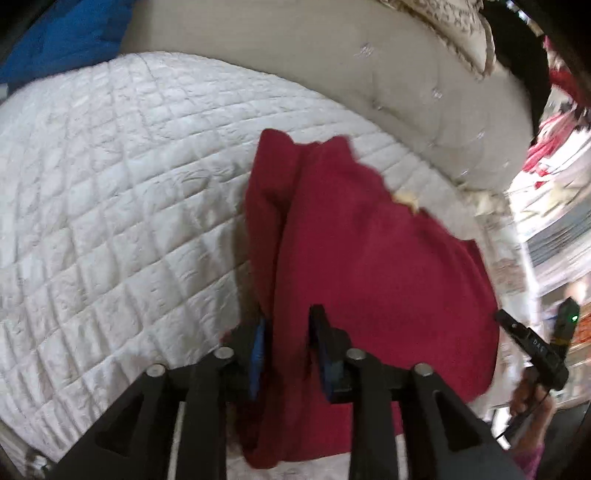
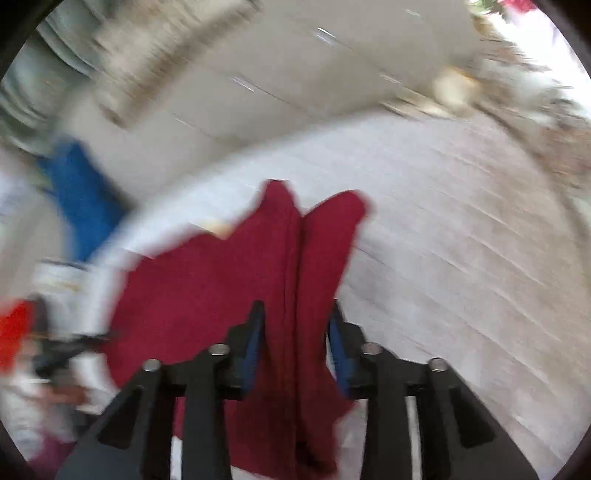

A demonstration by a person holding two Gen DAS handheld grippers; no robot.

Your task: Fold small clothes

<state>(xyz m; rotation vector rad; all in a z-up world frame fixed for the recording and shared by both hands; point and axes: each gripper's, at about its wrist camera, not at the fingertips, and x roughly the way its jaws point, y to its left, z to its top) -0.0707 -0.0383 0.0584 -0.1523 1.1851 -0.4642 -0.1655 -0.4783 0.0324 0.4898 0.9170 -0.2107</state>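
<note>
A dark red garment (image 1: 369, 240) hangs bunched over the white quilted bed cover (image 1: 110, 184), held up at two spots. My left gripper (image 1: 288, 321) is shut on its left edge, with red cloth filling the gap between the blue pads. The right wrist view is blurred; there the same red garment (image 2: 207, 280) runs in a fold between the fingers of my right gripper (image 2: 295, 314), which is shut on it. In the left wrist view the right gripper's black body (image 1: 532, 343) and the hand holding it show at the right edge. The garment's lower part is hidden behind the gripper frames.
A beige duvet (image 1: 332, 66) lies behind the quilt, with a patterned pillow (image 1: 454, 33) at the back right. Blue fabric (image 1: 62, 40) sits at the far left corner, also seen as blue fabric (image 2: 81, 199). Shelves with red and white items (image 1: 554, 166) stand right of the bed.
</note>
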